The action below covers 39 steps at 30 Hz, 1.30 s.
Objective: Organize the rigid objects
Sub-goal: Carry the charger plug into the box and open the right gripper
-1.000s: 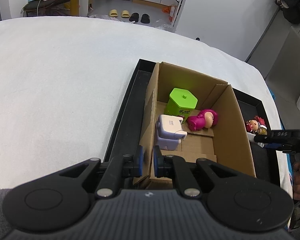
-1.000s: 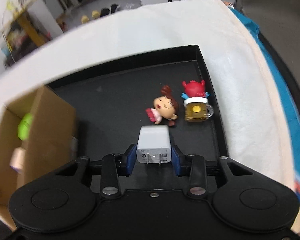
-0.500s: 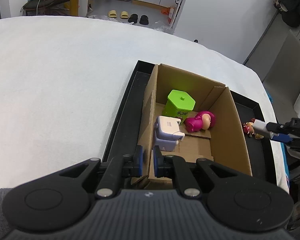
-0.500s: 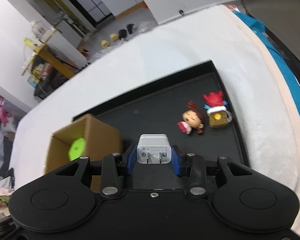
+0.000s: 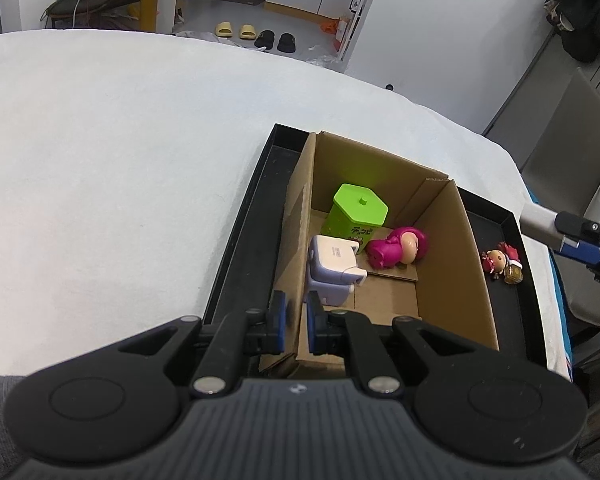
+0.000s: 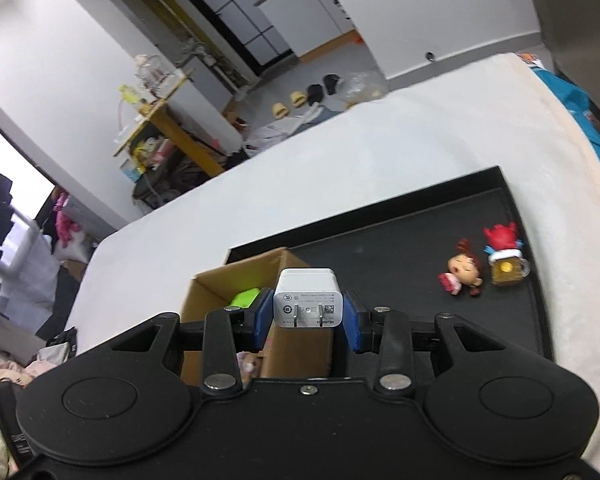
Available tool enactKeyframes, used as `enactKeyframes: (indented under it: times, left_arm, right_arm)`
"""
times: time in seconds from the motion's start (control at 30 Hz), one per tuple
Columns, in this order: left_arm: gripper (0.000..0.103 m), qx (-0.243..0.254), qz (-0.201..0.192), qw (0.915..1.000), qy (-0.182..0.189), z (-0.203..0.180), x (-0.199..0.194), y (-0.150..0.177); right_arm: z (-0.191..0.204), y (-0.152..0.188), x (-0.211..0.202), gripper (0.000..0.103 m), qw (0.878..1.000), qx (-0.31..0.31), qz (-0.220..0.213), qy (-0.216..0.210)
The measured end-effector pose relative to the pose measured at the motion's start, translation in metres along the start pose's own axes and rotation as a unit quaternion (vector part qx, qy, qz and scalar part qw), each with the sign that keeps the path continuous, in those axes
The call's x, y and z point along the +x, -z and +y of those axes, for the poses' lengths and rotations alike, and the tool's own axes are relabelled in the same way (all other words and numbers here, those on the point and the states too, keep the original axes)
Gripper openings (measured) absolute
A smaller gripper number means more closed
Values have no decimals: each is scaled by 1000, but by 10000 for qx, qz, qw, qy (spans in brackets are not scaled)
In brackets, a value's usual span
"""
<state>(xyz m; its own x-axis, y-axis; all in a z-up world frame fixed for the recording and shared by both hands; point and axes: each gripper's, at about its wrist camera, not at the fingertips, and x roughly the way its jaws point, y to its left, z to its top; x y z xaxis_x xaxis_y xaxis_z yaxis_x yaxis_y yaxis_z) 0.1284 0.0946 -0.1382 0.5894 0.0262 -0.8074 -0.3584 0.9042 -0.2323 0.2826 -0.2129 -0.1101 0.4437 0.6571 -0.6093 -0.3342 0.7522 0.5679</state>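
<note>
The box is brown, the tray black, the tub green, the charger white.

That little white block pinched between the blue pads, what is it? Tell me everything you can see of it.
It is a white charger plug, a small rounded block of glossy plastic. Its near face, toward the camera, carries two metal prongs, small printed symbols and grey lettering. The right gripper is shut on it, one blue pad pressed against each side, holding it level in the air. It hangs above the near edge of the cardboard box, touching nothing but the pads.
</note>
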Motion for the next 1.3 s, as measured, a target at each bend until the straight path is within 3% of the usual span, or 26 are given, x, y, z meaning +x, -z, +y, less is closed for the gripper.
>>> enactKeyframes:
  times: [0.37,1.3]
  left_arm:
    - [9,-45,-42,9998,202,5,-1,1]
    - [9,-245,-69,9982,536,20,1,1]
  right_arm:
    - [51,6,16,36,9976,-526,211,-386]
    - [105,42,77,36,9742,-1947,1015,523]
